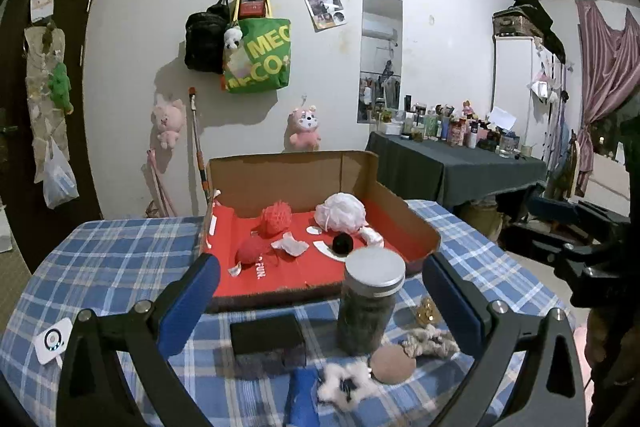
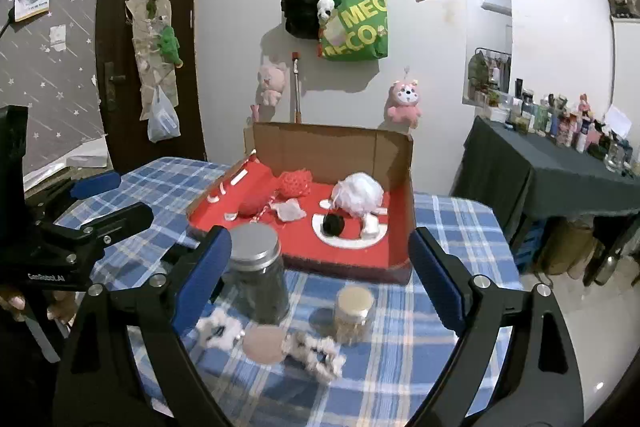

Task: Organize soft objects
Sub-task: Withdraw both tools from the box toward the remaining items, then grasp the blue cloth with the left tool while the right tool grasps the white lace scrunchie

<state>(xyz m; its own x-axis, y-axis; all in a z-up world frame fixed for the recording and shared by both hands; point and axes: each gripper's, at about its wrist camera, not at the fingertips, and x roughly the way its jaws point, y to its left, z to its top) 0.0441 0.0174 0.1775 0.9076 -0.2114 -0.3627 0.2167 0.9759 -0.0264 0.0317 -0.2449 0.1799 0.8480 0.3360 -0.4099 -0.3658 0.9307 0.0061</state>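
soft things lie just under both tongs, box straight ahead

both pairs of tongs hang over the near edge of the table [image 1: 100, 247], tipped a little downward and facing the cardboard box [image 1: 280, 167] beyond. the left tongs [image 1: 320, 291] stand wide open with nothing between the pads. the right tongs [image 2: 320, 267] are open too, empty, jaws spreading a little wider.

the loose soft things sit low and close in front of the tongs, on the near side of the tall jar [image 1: 370, 303]: a round tan puff [image 1: 393, 363], a white fluffy scrunchie [image 1: 345, 383] just left of it, and a beige scrunchie [image 1: 430, 341] just right of it, its long axis running across the tongs' line. from the right tongs the puff [image 2: 264, 345] is low and left of centre and the beige scrunchie [image 2: 316, 351] almost dead centre, so the right hand looks nearer to that one. the white scrunchie lies low between the left tongs' pads.

already in the box, past the jar: two red yarn balls [image 1: 276, 221], a white mesh pouf [image 1: 340, 213], a black ball [image 1: 343, 243].
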